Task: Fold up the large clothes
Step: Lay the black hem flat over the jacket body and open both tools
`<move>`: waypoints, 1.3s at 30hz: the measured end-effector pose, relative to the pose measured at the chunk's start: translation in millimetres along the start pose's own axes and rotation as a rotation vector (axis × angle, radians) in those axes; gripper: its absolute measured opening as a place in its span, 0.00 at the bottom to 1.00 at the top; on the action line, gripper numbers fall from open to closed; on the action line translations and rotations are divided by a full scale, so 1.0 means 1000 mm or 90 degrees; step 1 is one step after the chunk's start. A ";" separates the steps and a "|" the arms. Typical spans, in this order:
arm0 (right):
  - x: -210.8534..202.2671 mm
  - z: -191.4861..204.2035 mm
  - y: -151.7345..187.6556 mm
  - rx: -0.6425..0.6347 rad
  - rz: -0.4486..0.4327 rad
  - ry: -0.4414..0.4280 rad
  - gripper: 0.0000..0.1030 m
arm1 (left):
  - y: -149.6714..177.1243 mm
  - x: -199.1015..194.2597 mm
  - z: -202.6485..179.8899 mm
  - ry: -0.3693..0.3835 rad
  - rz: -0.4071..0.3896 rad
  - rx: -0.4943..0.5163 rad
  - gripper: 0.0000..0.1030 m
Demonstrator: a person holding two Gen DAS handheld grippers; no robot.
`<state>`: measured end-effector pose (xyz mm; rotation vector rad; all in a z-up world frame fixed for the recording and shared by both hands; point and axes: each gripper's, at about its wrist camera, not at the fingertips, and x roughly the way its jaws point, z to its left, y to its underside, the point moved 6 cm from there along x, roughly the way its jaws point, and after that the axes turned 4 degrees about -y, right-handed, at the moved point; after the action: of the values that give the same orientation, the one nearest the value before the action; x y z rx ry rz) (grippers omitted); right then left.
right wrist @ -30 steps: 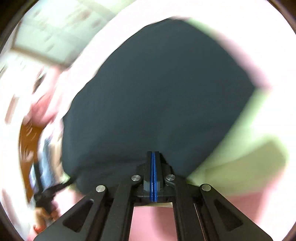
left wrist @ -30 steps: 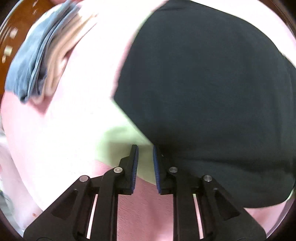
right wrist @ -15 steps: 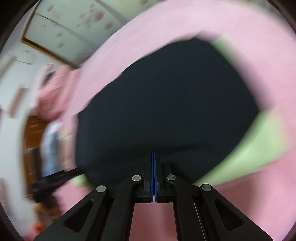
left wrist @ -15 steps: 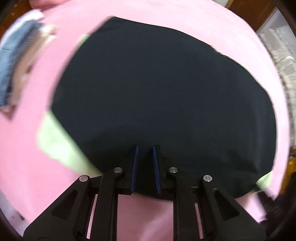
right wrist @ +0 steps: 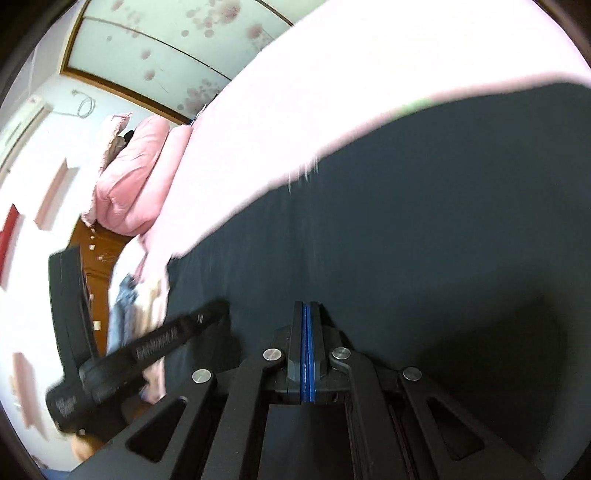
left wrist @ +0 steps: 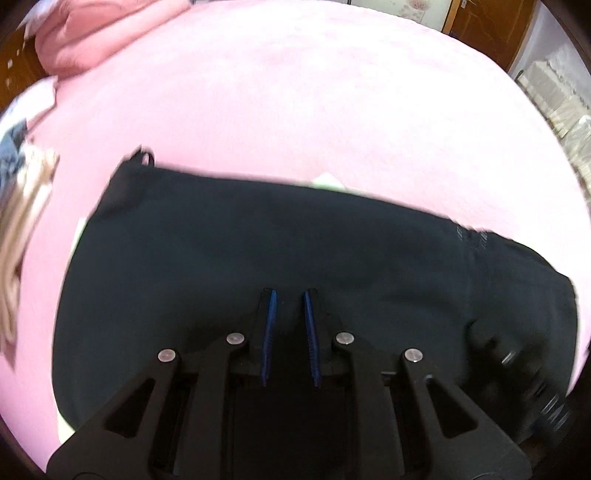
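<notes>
A large black garment lies spread as a wide band across the pink bedspread. A sliver of light green cloth peeks out at its far edge. My left gripper hovers over the garment's near part, its blue pads a narrow gap apart with nothing seen pinched. In the right wrist view the same black garment fills the lower right. My right gripper is shut above it, pads pressed together, no cloth visible between them. The left tool's black finger shows blurred at the left.
A folded pink quilt sits at the bed's far left corner. A stack of folded blue and beige clothes lies at the left edge. A wooden door stands beyond the bed. Bare bedspread stretches past the garment.
Both views have swung forward over the garment. The black cloth now sits lower in frame with much bare pink bed beyond. The large green patch is almost wholly covered. Neither gripper's jaws changed.
</notes>
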<state>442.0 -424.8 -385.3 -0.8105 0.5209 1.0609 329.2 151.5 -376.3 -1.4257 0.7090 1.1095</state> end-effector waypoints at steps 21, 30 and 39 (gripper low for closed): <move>-0.249 -0.291 -0.045 0.078 -0.187 0.346 0.00 | -0.037 0.014 0.090 -0.115 -0.053 0.056 0.15; -0.172 -0.171 -0.017 0.083 -0.089 0.133 0.02 | 0.027 -0.074 0.035 0.047 -0.036 0.009 0.15; -0.109 -0.105 0.027 0.050 0.076 0.008 0.02 | 0.094 -0.082 0.017 0.067 0.014 0.003 0.15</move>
<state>372.2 -561.7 -380.0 -0.7251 0.6246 1.1390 210.1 137.2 -338.3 -1.4840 0.8023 1.0546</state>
